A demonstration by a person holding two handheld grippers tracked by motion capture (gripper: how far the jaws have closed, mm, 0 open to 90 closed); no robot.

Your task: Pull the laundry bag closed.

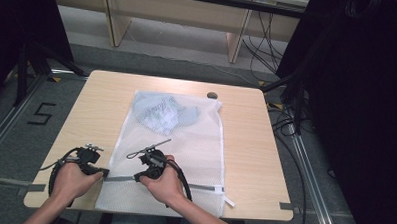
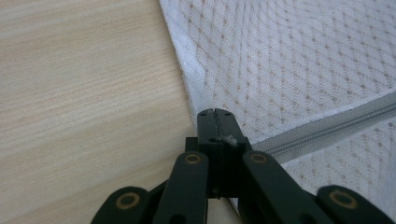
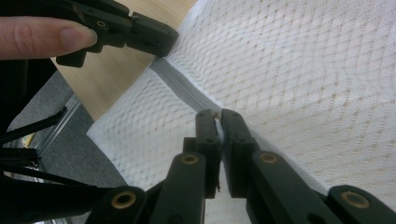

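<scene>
A white mesh laundry bag (image 1: 185, 141) lies flat on the wooden table (image 1: 96, 108), with a pale blue-grey garment (image 1: 164, 113) inside its far end. A grey zipper (image 1: 204, 187) runs across the bag's near end. My left gripper (image 1: 104, 174) (image 2: 215, 112) is shut on the bag's left edge, right where the zipper (image 2: 327, 128) ends. My right gripper (image 1: 136, 178) (image 3: 216, 113) sits on the zipper (image 3: 180, 86) a short way to the right, its jaws pinched on what looks like the zipper pull. The left gripper (image 3: 166, 42) also shows in the right gripper view.
A small dark round object (image 1: 212, 95) sits by the table's far edge. A white tab (image 1: 229, 201) sticks out at the zipper's right end. Black stands and cables (image 1: 287, 95) flank the table; the floor at left bears a "5" (image 1: 41, 114).
</scene>
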